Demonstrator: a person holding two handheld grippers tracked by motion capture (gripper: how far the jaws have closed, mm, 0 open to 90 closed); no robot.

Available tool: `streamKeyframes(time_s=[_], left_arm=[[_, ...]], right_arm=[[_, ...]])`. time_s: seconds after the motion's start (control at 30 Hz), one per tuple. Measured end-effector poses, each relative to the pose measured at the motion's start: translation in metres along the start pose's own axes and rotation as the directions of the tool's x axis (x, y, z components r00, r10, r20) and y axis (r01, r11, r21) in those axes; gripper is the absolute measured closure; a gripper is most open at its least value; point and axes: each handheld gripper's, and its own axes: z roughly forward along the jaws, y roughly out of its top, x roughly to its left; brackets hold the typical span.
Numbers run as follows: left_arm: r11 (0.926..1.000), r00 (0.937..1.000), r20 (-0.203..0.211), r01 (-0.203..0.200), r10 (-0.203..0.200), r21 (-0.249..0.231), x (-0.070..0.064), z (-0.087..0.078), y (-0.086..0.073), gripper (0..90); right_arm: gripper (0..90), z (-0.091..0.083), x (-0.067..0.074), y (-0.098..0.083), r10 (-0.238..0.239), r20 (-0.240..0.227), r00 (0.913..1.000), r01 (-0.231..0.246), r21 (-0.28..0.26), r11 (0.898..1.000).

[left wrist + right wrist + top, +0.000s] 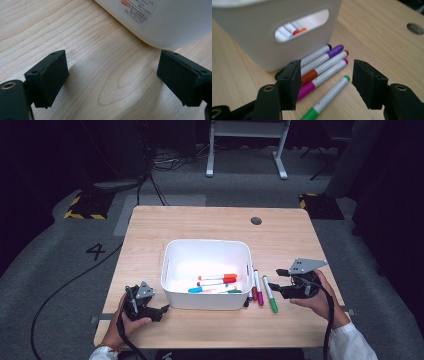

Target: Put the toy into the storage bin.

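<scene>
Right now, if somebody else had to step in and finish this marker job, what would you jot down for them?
Left gripper: open, empty, resting by the white bin's near corner.
Right gripper: open, nothing held, jaws aimed at the green marker on the table.
Done: several markers already lie in the bin, red and orange caps among them.
Left: five loose markers beside the bin's right wall: green, pink, orange-brown, purple and black-tipped. The green one looks like the likely next pick.

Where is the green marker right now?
In the high view the green marker lies on the table, right of the white bin, outermost in the marker row, just before the right tongs.
</scene>
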Motion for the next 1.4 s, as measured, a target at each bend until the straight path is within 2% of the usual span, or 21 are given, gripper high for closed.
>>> streamKeyframes(time_s=[0.27, 0.6, 0.67, 0.8, 0.97, 1.03, 1.1, 1.23, 1.3, 1.4], left_arm=[[1.0, 1.0, 0.0, 0.0, 0.0, 0.0, 0.0, 0.0, 0.0, 10.2], [1.0, 1.0, 0.0, 0.0, 0.0, 0.0, 0.0, 0.0, 0.0, 10.2], [1.0, 1.0, -0.001, 0.0, 0.0, -0.001, 0.0, 0.0, 0.0, 10.2], [1.0, 1.0, 0.0, -0.001, 0.001, 0.0, 0.0, 0.0, 0.0, 10.2], [1.0, 1.0, -0.001, 0.001, -0.001, -0.001, 0.0, 0.0, 0.0, 10.2], [1.0, 1.0, 0.0, -0.001, 0.001, 0.0, 0.0, 0.0, 0.0, 10.2], [1.0, 1.0, 0.0, -0.001, 0.001, -0.001, 0.0, 0.0, 0.0, 10.2], [1.0, 1.0, -0.001, 0.0, 0.0, -0.001, 0.0, 0.0, 0.0, 10.2], [1.0, 1.0, -0.001, 0.0, 0.0, -0.001, 0.0, 0.0, 0.0, 10.2], [1.0, 1.0, 0.001, 0.003, -0.003, 0.001, 0.0, 0.0, 0.0, 10.2]], right_arm=[[40.8, 0.02, 0.003, -0.039, 0.054, 0.007, 0.9985, -0.055, 0.079, 0.995], [40.4, 0.035, 0.006, -0.058, 0.083, -0.015, 0.9964, -0.08, 0.137, 0.987], [41.3, 0.038, 0.006, -0.06, 0.089, -0.006, 0.996, -0.087, 0.149, 0.985], [46.1, 0.04, 0.0, -0.065, 0.127, 0.029, 0.9915, -0.13, 0.172, 0.976], [59.4, 0.04, -0.009, -0.072, 0.187, 0.084, 0.9787, -0.199, 0.157, 0.967], [65.9, 0.039, -0.011, -0.073, 0.185, 0.115, 0.976, -0.201, 0.149, 0.968], [73.3, 0.038, -0.015, -0.075, 0.195, 0.122, 0.9732, -0.212, 0.138, 0.968], [74.6, 0.037, -0.021, -0.078, 0.213, 0.141, 0.9668, -0.231, 0.124, 0.965], [75.0, 0.036, -0.024, -0.08, 0.224, 0.127, 0.9661, -0.239, 0.112, 0.965], [75.2, 0.034, -0.029, -0.083, 0.229, 0.134, 0.9641, -0.243, 0.099, 0.965]])
